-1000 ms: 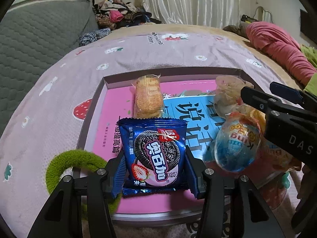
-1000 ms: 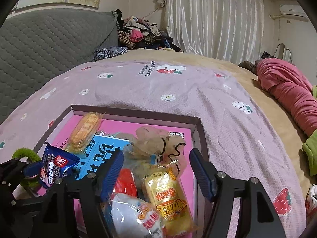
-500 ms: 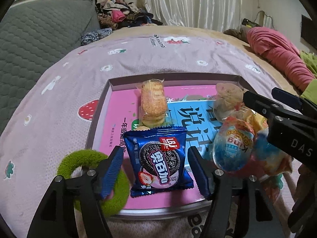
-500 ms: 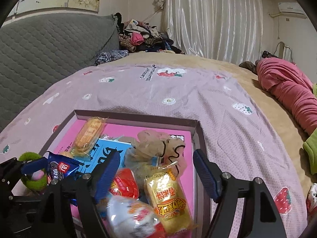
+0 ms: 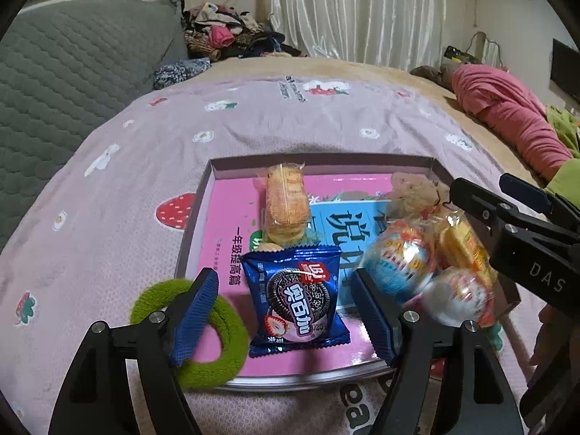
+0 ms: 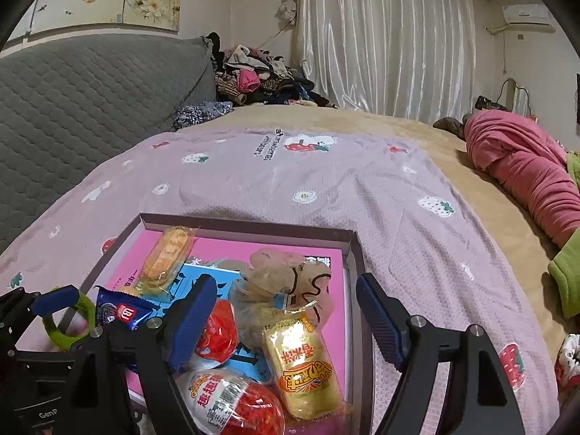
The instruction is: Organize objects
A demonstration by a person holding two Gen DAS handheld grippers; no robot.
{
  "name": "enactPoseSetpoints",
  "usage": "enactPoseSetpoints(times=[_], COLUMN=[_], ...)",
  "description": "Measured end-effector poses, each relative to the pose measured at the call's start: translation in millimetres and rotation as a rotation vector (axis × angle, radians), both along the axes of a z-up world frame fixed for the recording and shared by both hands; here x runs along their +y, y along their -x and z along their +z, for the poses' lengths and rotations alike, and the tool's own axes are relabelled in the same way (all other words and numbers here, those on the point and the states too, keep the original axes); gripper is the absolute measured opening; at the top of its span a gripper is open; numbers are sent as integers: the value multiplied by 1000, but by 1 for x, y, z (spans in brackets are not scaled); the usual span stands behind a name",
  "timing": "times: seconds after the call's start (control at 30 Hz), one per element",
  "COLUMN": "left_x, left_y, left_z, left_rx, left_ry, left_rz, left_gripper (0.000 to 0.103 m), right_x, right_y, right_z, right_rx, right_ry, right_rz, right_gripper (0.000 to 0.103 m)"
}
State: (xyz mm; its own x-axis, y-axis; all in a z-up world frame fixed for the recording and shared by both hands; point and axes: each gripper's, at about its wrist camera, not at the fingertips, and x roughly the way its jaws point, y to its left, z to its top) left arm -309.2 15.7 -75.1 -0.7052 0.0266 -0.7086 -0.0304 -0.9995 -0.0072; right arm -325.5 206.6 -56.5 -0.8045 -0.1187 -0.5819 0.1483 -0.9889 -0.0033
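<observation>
Your left gripper [image 5: 284, 320] and right gripper [image 6: 286, 320] both point downward, jaws just opened wide, gripping nothing.

A wide bed fills the room, spread with a lilac blanket [image 6: 326, 195] printed with strawberries and flowers over a tan cover [image 6: 380, 127]. A grey quilted headboard [image 6: 90, 90] stands at the left, with a heap of clothes [image 6: 261, 79] beside it. White curtains [image 6: 380, 36] hang behind, an air conditioner [image 6: 525, 18] sits high on the pale wall, and a pink quilt [image 6: 522, 159] lies bunched at the right.
</observation>
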Motion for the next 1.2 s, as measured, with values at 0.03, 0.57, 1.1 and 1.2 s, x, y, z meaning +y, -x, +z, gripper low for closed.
enactPoseSetpoints(times=[0.03,0.57,1.1,1.2], left_x=[0,-6,-17,-22], left_y=[-1,-11,-27,-37], left_z=[2,23,42,51], left_rx=[8,76,99,109], left_ry=[-1,1,-26,-24], left_rz=[3,22,60,80], left_gripper=[77,90,91,91], right_x=[-1,-7,-6,-8], right_y=[-2,-17,-39,-47], right_z=[2,20,37,48], right_rx=[4,49,51,60], right_ry=[1,5,17,8], right_rz=[4,2,-2,-8], right_gripper=[82,99,102,102])
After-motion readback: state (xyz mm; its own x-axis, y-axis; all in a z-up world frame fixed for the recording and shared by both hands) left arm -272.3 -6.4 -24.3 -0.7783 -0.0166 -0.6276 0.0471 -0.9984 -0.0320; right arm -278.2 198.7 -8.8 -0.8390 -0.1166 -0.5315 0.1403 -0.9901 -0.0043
